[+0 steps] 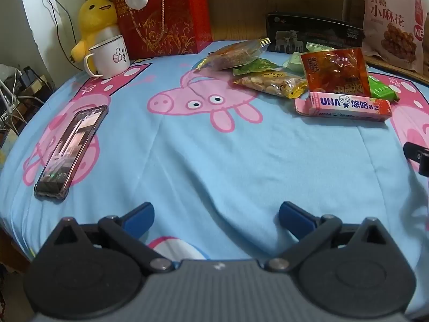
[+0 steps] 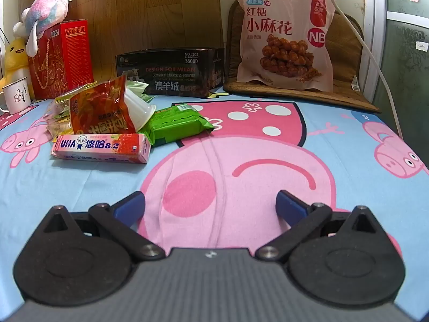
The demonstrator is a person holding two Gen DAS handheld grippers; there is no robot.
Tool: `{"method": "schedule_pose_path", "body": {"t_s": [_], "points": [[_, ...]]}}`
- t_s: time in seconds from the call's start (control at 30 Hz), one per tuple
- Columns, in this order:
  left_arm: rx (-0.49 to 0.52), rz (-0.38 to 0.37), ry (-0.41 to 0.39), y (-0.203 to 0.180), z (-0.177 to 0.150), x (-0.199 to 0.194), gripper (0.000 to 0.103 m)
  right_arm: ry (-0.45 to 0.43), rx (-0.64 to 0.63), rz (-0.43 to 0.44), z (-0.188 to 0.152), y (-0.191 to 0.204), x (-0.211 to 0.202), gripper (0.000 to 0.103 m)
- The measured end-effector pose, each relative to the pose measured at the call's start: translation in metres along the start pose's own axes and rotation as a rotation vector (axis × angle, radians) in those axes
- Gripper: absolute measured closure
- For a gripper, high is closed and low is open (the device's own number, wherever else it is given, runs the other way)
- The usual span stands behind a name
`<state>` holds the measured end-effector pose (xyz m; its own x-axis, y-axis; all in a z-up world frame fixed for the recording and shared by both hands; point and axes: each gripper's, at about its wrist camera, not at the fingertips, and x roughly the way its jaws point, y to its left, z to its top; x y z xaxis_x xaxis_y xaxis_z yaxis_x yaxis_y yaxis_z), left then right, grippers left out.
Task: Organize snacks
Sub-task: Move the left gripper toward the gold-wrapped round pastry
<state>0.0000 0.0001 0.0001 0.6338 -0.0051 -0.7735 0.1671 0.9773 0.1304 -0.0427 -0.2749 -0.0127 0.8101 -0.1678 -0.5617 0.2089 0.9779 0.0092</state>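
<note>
A heap of snacks lies on the cartoon-pig bedsheet (image 1: 203, 161). It holds a pink candy box (image 1: 343, 106) (image 2: 102, 147), a red-orange packet (image 1: 335, 72) (image 2: 100, 110), a green packet (image 2: 177, 126) (image 1: 380, 90), a peanut bag (image 1: 270, 83) and an orange-and-clear bag (image 1: 236, 55). A big pink twisted-dough bag (image 2: 284, 40) (image 1: 394, 24) leans upright at the back. My left gripper (image 1: 216, 214) stands open over bare sheet, well short of the heap. My right gripper (image 2: 210, 204) is open too, with nothing between its fingers, the heap up and to its left.
A phone (image 1: 71, 150) lies at the left. A white mug (image 1: 110, 56) (image 2: 16, 98), a yellow plush duck (image 1: 93, 21) and a red gift bag (image 1: 166, 16) (image 2: 61, 59) stand at the back left. A black box (image 2: 171, 72) (image 1: 313, 35) sits behind the snacks. A white cup (image 2: 138, 110) lies in the heap.
</note>
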Motion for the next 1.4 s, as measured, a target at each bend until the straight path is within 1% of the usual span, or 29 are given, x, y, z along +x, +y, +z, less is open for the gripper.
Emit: {"method": "schedule_pose_path", "body": {"t_s": [0.4,0.5,0.57,0.6,0.67,0.73,0.83,0.93,1.0,1.03,1.07,1.17,1.23,1.3,1.4], "points": [[-0.019,-0.021,0.007,0.001,0.000,0.000,0.000,0.002,0.001,0.005,-0.003,0.002,0.001,0.000],[-0.048,-0.053,0.009,0.003,-0.001,0.002,0.000,0.008,0.007,0.022,-0.003,0.001,0.001,0.000],[-0.081,-0.086,0.022,0.013,-0.002,0.009,0.000,0.009,0.031,0.044,0.000,-0.003,0.001,0.000],[-0.070,-0.089,0.019,0.013,-0.002,0.008,0.000,0.009,0.050,0.059,0.001,-0.007,0.001,0.000],[-0.062,-0.098,0.010,0.012,-0.003,0.009,0.000,0.007,0.090,0.085,0.000,-0.013,0.000,0.000],[-0.067,-0.109,0.004,0.015,-0.003,0.008,0.000,-0.002,0.166,0.126,0.000,-0.024,-0.003,0.000],[-0.068,-0.120,0.006,0.016,-0.003,0.008,0.000,-0.024,0.334,0.207,-0.002,-0.043,-0.005,0.000],[-0.071,-0.124,0.006,0.017,-0.003,0.008,0.000,-0.078,0.524,0.290,-0.011,-0.062,-0.007,0.000],[-0.074,-0.123,-0.001,0.017,-0.004,0.007,0.000,-0.087,0.609,0.328,-0.013,-0.070,-0.007,0.000],[-0.075,-0.124,-0.006,0.018,-0.005,0.007,0.000,-0.086,0.622,0.341,-0.012,-0.071,-0.007,0.000],[-0.075,-0.124,-0.012,0.018,-0.006,0.007,0.000,-0.091,0.628,0.351,-0.011,-0.070,-0.010,0.000],[-0.075,-0.125,-0.039,0.019,-0.011,0.005,0.000,-0.122,0.554,0.315,-0.012,-0.056,-0.014,0.000],[-0.075,-0.127,-0.064,0.019,-0.015,0.004,0.000,-0.141,0.502,0.307,-0.016,-0.049,-0.017,0.000],[-0.070,-0.129,-0.087,0.018,-0.018,0.003,0.000,-0.123,0.453,0.311,-0.013,-0.047,-0.013,0.000],[-0.066,-0.130,-0.107,0.019,-0.021,0.002,0.000,-0.122,0.436,0.292,-0.014,-0.046,-0.011,0.000]]}}
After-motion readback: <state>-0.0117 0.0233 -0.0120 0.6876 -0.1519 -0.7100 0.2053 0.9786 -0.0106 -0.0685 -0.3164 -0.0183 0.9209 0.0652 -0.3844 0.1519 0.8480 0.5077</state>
